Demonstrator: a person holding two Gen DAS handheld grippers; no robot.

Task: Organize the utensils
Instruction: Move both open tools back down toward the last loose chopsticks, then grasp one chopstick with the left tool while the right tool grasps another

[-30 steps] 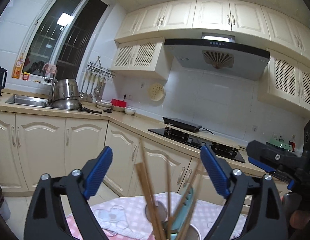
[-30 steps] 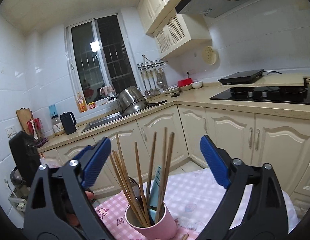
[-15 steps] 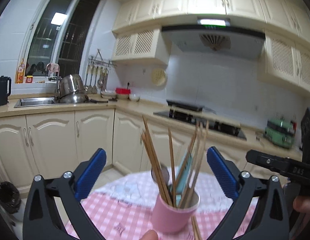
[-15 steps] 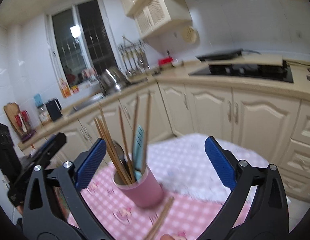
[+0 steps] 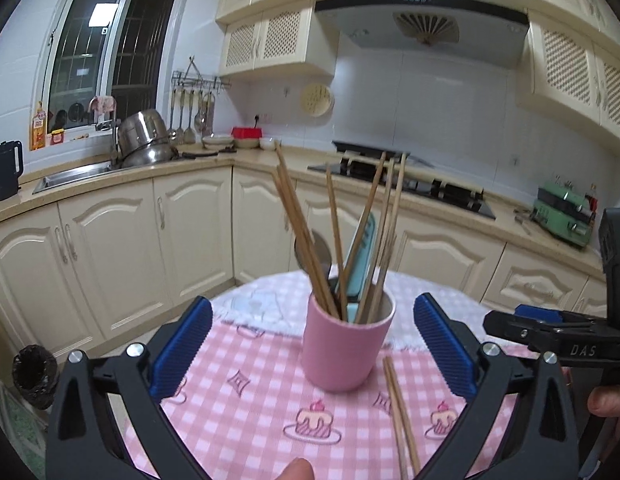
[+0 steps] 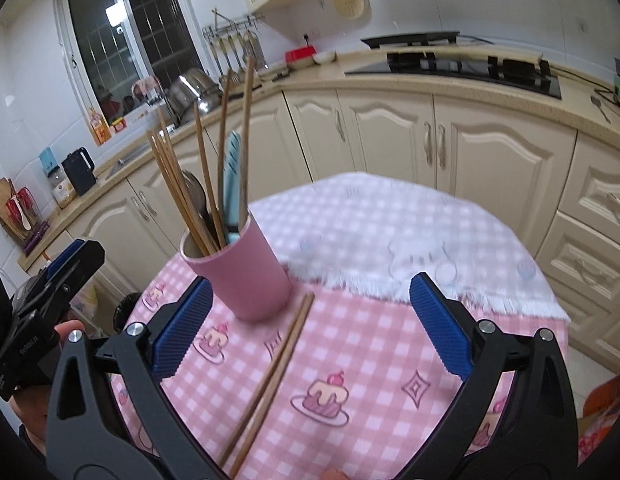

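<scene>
Ahead of the right gripper, the loose chopsticks (image 6: 270, 376) run off the bottom edge; the far tablecloth (image 6: 389, 232) is blurred

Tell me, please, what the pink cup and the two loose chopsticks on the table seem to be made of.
Cup: probably matte plastic, perhaps glazed ceramic; even pink colour, smooth wall, no strong shine.
Chopsticks: probably wood or bamboo; brown, dull, thin and straight. The blur hides any grain, so I cannot be sure.

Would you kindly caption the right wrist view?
Open right gripper above loose chopsticks beside a pink cup of utensils.
</scene>
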